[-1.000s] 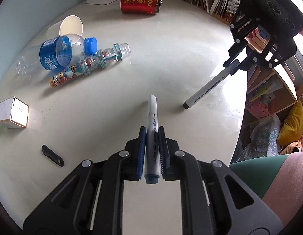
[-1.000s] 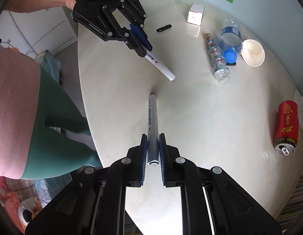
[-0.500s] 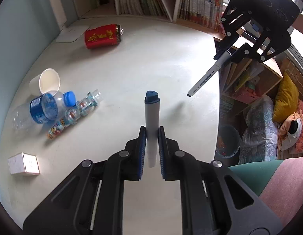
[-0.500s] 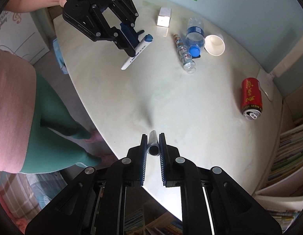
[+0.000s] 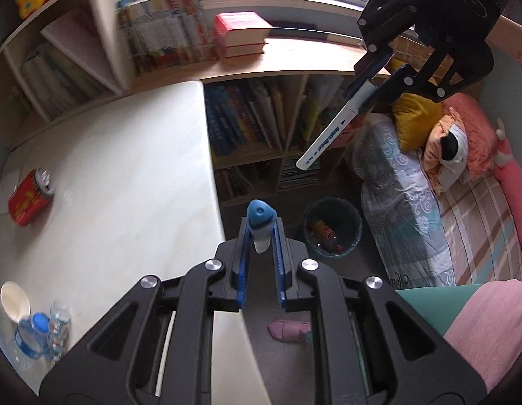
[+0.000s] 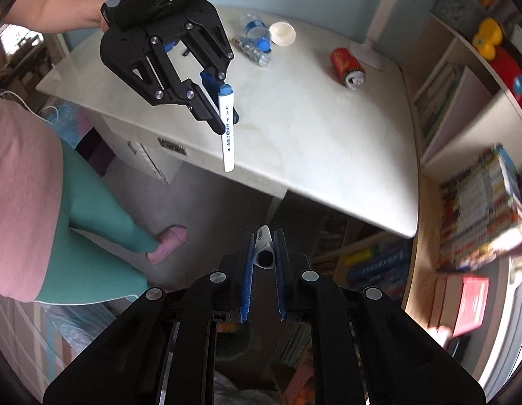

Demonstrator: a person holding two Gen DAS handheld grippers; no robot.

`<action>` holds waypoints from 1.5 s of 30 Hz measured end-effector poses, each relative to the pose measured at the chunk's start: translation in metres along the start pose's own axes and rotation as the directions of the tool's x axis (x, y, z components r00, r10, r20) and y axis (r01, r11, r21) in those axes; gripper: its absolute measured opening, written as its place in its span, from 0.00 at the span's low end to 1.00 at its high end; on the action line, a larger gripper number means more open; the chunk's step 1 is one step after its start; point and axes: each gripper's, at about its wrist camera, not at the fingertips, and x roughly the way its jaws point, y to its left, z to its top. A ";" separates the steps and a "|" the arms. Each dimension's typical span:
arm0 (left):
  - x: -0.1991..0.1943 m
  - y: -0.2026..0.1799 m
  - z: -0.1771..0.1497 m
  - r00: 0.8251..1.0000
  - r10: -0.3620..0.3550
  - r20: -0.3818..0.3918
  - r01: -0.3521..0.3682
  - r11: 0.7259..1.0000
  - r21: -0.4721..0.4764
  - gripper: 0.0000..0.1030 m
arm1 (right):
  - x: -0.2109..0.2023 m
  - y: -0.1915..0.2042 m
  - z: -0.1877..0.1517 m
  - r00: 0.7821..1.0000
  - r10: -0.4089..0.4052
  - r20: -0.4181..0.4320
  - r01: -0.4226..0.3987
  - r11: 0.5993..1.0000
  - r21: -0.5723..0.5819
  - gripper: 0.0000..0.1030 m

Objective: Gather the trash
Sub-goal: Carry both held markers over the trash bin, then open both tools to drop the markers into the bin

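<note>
My left gripper is shut on a white marker with a blue cap, held in the air past the table's edge; the same gripper and marker show in the right wrist view. My right gripper is shut on a second white marker, also off the table; it shows in the left wrist view with its marker. A dark bin with trash in it stands on the floor below.
On the white table lie a red can, a paper cup, a blue-capped bottle and a tube of sweets. Bookshelves, a bed and the person's legs surround the floor.
Both grippers have lifted their markers off the table and swung away from it, over the floor toward the bin. The table's trash has not moved.
</note>
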 end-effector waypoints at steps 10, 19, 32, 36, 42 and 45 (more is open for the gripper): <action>0.153 -0.140 0.040 0.974 -0.189 -0.124 0.200 0.976 0.084 0.11 | 0.053 0.048 -0.208 0.998 0.053 -0.040 -0.035 0.932 0.360 0.13; 0.380 -0.200 -0.003 0.916 -0.302 -0.265 0.299 0.953 -0.052 0.11 | 0.227 0.077 -0.374 0.993 0.098 -0.071 -0.030 0.764 0.645 0.13; 0.522 -0.199 -0.095 0.866 -0.276 -0.417 0.268 0.960 -0.080 0.21 | 0.422 0.113 -0.477 0.988 0.078 -0.132 0.074 0.508 0.858 0.33; 0.524 -0.194 -0.107 0.853 -0.277 -0.443 0.263 0.960 -0.094 0.21 | 0.414 0.119 -0.474 0.993 0.074 -0.096 0.044 0.519 0.854 0.38; 0.473 -0.186 -0.091 0.882 -0.292 -0.370 0.259 0.956 -0.137 0.32 | 0.356 0.103 -0.451 0.999 0.037 -0.029 0.005 0.542 0.840 0.48; 0.432 -0.179 -0.077 0.903 -0.285 -0.322 0.245 0.957 -0.158 0.41 | 0.309 0.096 -0.426 1.000 0.000 0.000 0.000 0.577 0.817 0.55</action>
